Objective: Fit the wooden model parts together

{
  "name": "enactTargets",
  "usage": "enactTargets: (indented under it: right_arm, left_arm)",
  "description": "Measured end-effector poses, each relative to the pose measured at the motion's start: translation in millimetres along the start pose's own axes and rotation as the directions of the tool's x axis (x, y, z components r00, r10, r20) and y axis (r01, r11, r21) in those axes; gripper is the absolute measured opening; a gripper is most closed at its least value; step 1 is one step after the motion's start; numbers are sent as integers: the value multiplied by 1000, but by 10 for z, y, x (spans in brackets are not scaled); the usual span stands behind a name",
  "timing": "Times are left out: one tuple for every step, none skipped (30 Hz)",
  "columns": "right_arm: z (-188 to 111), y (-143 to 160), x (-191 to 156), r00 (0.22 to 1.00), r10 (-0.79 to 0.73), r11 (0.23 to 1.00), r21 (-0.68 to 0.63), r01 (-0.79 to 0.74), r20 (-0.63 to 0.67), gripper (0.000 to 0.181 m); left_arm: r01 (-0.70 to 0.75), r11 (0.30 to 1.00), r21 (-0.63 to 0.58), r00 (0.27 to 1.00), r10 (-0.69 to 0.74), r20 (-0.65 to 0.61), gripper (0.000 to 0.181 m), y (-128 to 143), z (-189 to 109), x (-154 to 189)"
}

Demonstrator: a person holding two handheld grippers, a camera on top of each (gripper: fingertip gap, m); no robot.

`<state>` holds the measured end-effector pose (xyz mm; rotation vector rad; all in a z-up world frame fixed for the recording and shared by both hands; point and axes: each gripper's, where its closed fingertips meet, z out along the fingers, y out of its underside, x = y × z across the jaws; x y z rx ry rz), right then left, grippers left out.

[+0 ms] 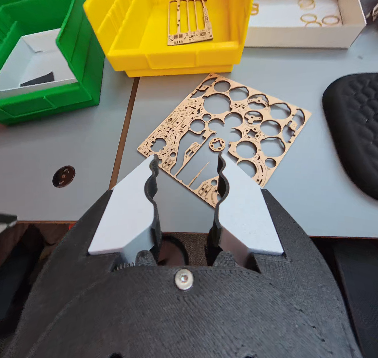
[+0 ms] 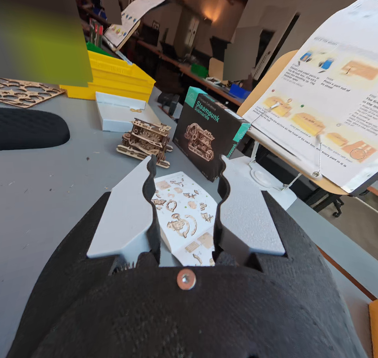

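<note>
Left gripper (image 1: 187, 157) lines up on a loose wooden ring (image 1: 217, 145) while the right gripper (image 2: 186, 159) waits empty.

Both sets of jaws stand wide apart, holding nothing. The ring lies freed in a gap of the wooden parts sheet (image 1: 225, 131) on the worktop (image 1: 61, 141), just past the left tips at 1 o'clock. Judged best: nudge toward 1 o'clock, straddle the ring's rim, close gently since thin ply may snap. The part-built model (image 2: 145, 141) sits at 11 o'clock of the right gripper.
</note>
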<state>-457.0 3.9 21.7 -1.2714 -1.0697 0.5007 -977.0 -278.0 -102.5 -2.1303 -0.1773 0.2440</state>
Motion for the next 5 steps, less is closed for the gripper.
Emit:
enactTargets:
  right_arm:
    - [29, -26, 74, 1000, -1, 1000, 19, 1, -9, 59]
    - [67, -17, 154, 1000, -5, 1000, 4, 5, -23, 60]
    - [94, 6, 212, 999, -20, 1000, -17, 20, -34, 61]
    - [98, 52, 244, 998, -49, 998, -49, 47, -50, 63]
    - [82, 95, 269, 990, -118, 991, -73, 112, -73, 62]
  left_arm:
    - [-65, 998, -20, 997, 64, -32, 55, -13, 70, 12]
    - [-142, 989, -28, 987, 139, -81, 53, -56, 141, 56]
    - [-207, 977, -42, 972, 201, -119, 50, -103, 215, 77]
    - [-247, 967, -64, 961, 236, -145, 51, -155, 294, 70]
    - [-272, 959, -85, 950, 253, -181, 53, -208, 372, 75]
